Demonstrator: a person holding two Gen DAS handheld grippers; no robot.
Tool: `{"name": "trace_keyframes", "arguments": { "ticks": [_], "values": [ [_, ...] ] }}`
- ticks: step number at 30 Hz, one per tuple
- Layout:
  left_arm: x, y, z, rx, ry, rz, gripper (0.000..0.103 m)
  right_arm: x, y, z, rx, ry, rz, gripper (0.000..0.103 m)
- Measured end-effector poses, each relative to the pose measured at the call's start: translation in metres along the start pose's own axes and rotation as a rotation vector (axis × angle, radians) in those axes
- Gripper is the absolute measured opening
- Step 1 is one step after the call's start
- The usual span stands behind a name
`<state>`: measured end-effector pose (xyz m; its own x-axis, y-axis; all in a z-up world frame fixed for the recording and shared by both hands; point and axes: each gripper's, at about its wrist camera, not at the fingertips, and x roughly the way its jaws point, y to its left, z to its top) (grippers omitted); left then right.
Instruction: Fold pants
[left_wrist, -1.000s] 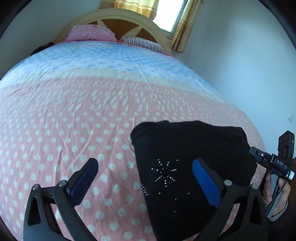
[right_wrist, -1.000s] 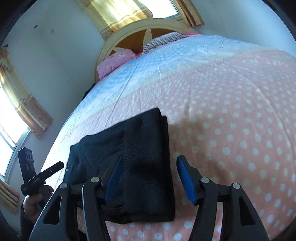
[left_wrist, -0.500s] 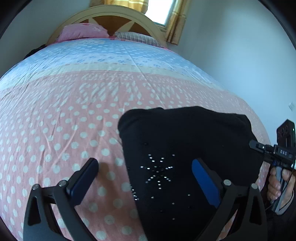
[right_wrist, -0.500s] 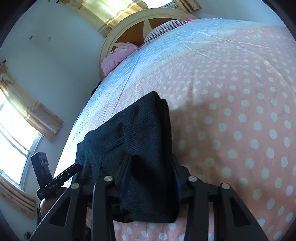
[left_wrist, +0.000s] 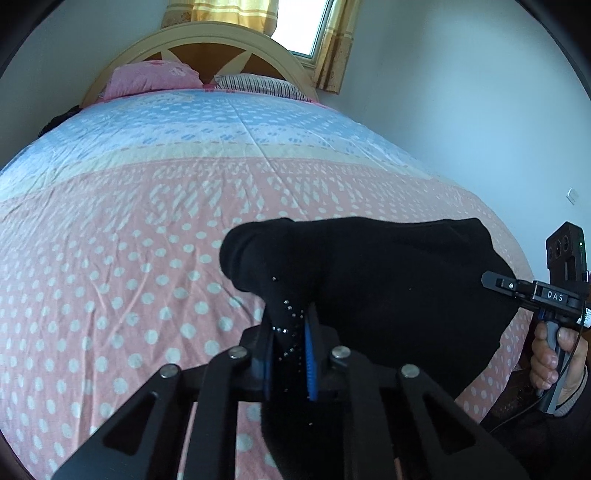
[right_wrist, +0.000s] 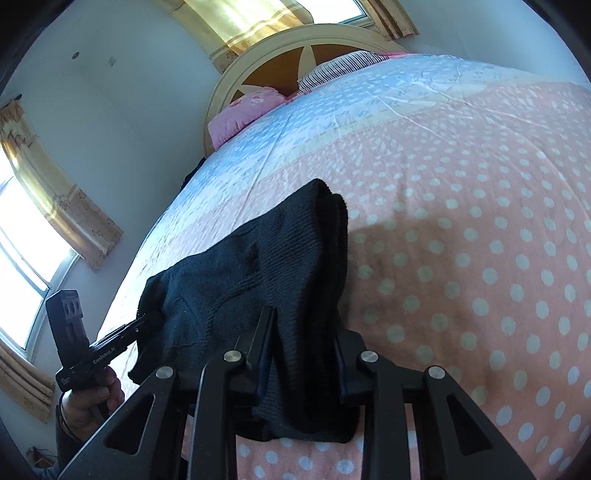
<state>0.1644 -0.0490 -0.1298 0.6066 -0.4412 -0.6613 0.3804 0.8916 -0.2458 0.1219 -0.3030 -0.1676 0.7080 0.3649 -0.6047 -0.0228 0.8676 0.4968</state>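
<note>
Both grippers pinch the near edge of the black pants (left_wrist: 388, 288): left gripper (left_wrist: 290, 354), right gripper (right_wrist: 301, 354). Lift both corners evenly and carry them over together, so the fold lands square on the bedspread (left_wrist: 129, 240).

left gripper (left_wrist: 290, 354): fingers squeezed on black pants (left_wrist: 388, 280) | right gripper (right_wrist: 301, 354): fingers squeezed on pants

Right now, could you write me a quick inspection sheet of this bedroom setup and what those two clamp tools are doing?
Surface: bed under a pink polka-dot cover.
Job's things: black pants, folded, near the bed's foot.
Clutter: two pillows at the headboard.
Grippers: left gripper shut on the pants' rhinestone edge; right gripper shut on another edge.
Cables: a thin cable below the right-hand tool.
Surroundings: white walls, yellow curtains, windows.
</note>
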Motion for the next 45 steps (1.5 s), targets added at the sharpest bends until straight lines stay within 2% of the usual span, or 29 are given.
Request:
{"name": "trace_keyframes", "arguments": {
  "ticks": [6,11,20,24,31,39,45],
  "values": [
    [-0.021,0.007,0.003,0.004,-0.019,0.012,0.012,0.004,0.014,0.007,-0.023,0.002,0.02,0.026],
    [-0.038,0.021,0.008,-0.005,-0.048,0.047,0.011,0.021,0.04,0.018,-0.073,0.022,0.051,0.026],
    [-0.073,0.083,0.015,-0.063,-0.096,0.172,0.011,0.089,0.115,0.042,-0.172,0.086,0.14,0.025],
    [-0.084,0.113,0.02,-0.066,-0.096,0.242,0.011,0.119,0.148,0.047,-0.215,0.111,0.177,0.025],
    [-0.106,0.153,0.016,-0.086,-0.102,0.322,0.011,0.155,0.201,0.05,-0.279,0.148,0.221,0.024],
    [-0.118,0.189,0.001,-0.139,-0.101,0.366,0.011,0.191,0.237,0.043,-0.311,0.188,0.245,0.023],
    [-0.12,0.202,-0.006,-0.158,-0.094,0.376,0.011,0.202,0.248,0.036,-0.323,0.204,0.25,0.023]
  ]
}}
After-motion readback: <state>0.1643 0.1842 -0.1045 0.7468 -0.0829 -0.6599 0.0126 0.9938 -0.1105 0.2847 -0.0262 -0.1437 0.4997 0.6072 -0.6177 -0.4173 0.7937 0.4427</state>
